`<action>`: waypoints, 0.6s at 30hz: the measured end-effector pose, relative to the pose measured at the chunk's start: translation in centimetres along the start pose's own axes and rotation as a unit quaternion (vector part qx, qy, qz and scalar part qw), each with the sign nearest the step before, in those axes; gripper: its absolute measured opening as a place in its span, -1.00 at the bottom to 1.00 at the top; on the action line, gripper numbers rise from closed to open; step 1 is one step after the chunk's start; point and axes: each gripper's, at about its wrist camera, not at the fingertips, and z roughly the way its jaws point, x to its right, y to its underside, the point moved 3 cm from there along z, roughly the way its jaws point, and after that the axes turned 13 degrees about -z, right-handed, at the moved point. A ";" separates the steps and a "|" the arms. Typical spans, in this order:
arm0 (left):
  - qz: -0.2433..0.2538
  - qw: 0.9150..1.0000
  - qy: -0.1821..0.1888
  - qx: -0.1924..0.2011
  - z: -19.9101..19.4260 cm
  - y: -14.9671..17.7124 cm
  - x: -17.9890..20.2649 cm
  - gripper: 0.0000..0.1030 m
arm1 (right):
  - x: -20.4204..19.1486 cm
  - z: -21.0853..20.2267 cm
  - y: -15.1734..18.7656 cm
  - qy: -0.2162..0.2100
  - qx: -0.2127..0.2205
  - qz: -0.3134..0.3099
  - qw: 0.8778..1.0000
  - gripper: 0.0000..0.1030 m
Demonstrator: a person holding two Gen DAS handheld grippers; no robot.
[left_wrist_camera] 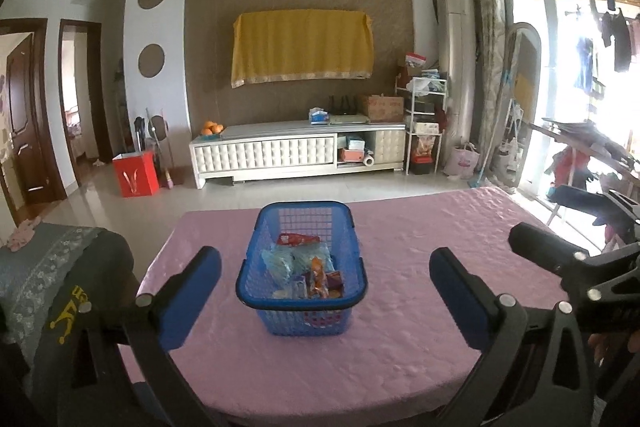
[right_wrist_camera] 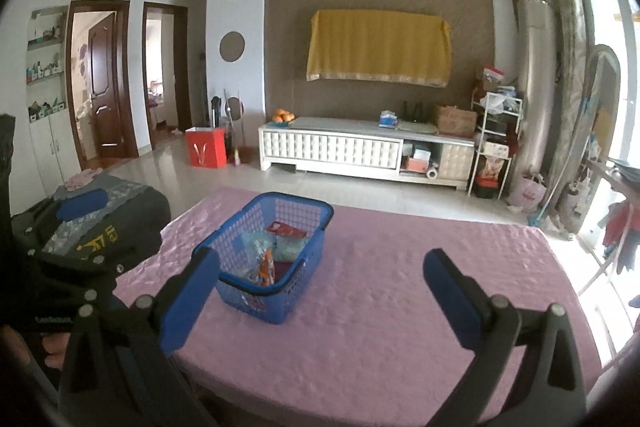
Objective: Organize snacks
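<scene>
Left wrist view: left tool is sitting nearest the lens, blue pads spread wide, nothing between them, hanging clear above the counter under its pink cloth. Blue basket is standing upright mid-counter, framed between the two pads but well beyond them, not touched. Snack packets are lying inside it: red pack at the back, pale blue bags in the middle, orange and purple wrappers at the front. No loose snacks are showing on the pink cloth in this view. Right tool is poking in at the right edge; can't read its gap from here.

Right wrist view: right tool is also gaping wide and empty, hovering over the near counter. Basket is sitting just past the left pad, which overlaps its near corner in the picture; contact can't be judged, looks apart. Same snacks are piled inside. Left tool is showing at the left edge over the dark sofa.

Judgement: the gathering step is looking finished, everything visible is binned, both tools are free. Anything left, like moving the basket, is not showing here.
</scene>
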 end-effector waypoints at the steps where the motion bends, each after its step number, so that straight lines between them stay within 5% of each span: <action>1: 0.003 1.000 0.003 -0.001 -0.3 0.2 0.2 1.00 | -0.1 0.0 0.1 0.002 -0.002 0.001 1.000 1.00; 18: 0.010 1.000 0.012 -0.006 -3.3 2.5 1.8 1.00 | 0.0 -1.9 2.0 -0.005 0.001 0.022 1.000 1.00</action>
